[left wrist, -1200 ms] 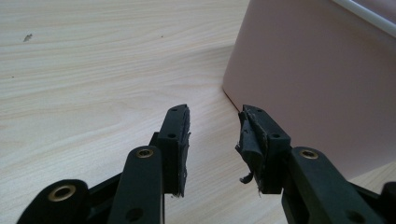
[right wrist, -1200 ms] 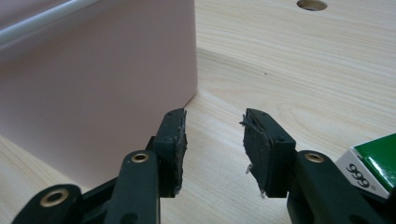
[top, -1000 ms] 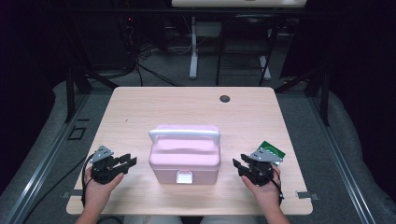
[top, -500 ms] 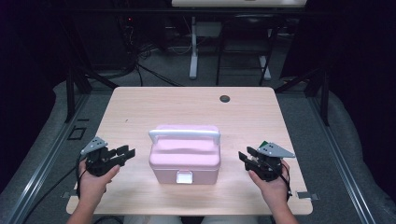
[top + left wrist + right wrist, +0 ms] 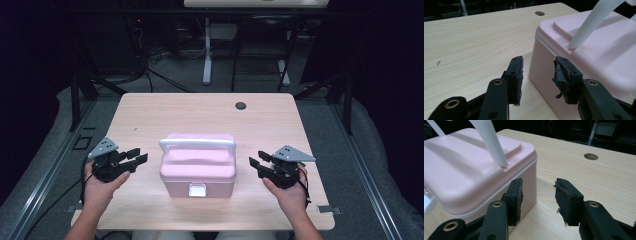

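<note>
Both tongs have swung to aim inward at the pink box since half a second ago, and the hands sit slightly lower and wider on the surface than they did a second ago.

From the high view, the left tongs (image 5: 134, 156) hover open just off the left wall of the pink box (image 5: 197, 167), and the right tongs (image 5: 259, 164) hover open just off its right wall; neither touches it. The box sits between them on the wooden surface (image 5: 200, 112), its white handle (image 5: 197, 144) raised and its white latch (image 5: 197, 190) facing the person.

From the left gripper view, the left tongs (image 5: 537, 75) stand apart with nothing between them, the box's near corner (image 5: 541, 65) just ahead of the gap, close to the right-hand pad.

From the right gripper view, the right tongs (image 5: 537, 195) are likewise spread and empty, the box's corner (image 5: 529, 177) close behind the left-hand pad. A cable hole (image 5: 591, 156) lies well beyond.

This squaring-up suggests a two-sided approach to the box, perhaps to steady or open it; contact is not yet made.
</note>
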Action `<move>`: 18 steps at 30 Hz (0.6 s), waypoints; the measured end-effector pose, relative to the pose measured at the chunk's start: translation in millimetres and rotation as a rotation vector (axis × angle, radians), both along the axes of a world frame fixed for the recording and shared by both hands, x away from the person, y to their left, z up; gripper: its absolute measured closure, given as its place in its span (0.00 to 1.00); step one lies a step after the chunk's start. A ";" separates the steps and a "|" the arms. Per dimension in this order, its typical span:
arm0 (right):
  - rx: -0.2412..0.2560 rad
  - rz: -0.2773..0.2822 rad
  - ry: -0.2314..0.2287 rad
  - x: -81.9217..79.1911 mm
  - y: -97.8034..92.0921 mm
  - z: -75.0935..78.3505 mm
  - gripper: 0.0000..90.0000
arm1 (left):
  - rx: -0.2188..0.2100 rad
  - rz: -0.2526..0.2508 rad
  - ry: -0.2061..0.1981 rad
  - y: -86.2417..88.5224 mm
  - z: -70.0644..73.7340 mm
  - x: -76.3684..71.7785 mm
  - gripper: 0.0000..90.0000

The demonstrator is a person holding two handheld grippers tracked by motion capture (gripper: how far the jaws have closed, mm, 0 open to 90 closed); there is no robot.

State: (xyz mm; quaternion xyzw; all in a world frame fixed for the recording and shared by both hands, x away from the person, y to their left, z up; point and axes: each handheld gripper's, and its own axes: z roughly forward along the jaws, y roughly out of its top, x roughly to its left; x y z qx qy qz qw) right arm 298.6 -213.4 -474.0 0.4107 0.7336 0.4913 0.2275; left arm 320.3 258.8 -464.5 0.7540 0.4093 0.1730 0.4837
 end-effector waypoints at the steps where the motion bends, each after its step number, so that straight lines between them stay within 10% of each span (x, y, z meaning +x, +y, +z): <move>1: 0.003 0.005 0.000 -0.4 1.3 1.5 0.63 | 0.004 -0.004 -0.003 -1.2 1.7 -0.4 0.64; 18: 0.003 0.096 -0.024 3.4 27.6 11.6 0.60 | 0.001 -0.050 -0.021 -16.2 13.1 -0.5 0.63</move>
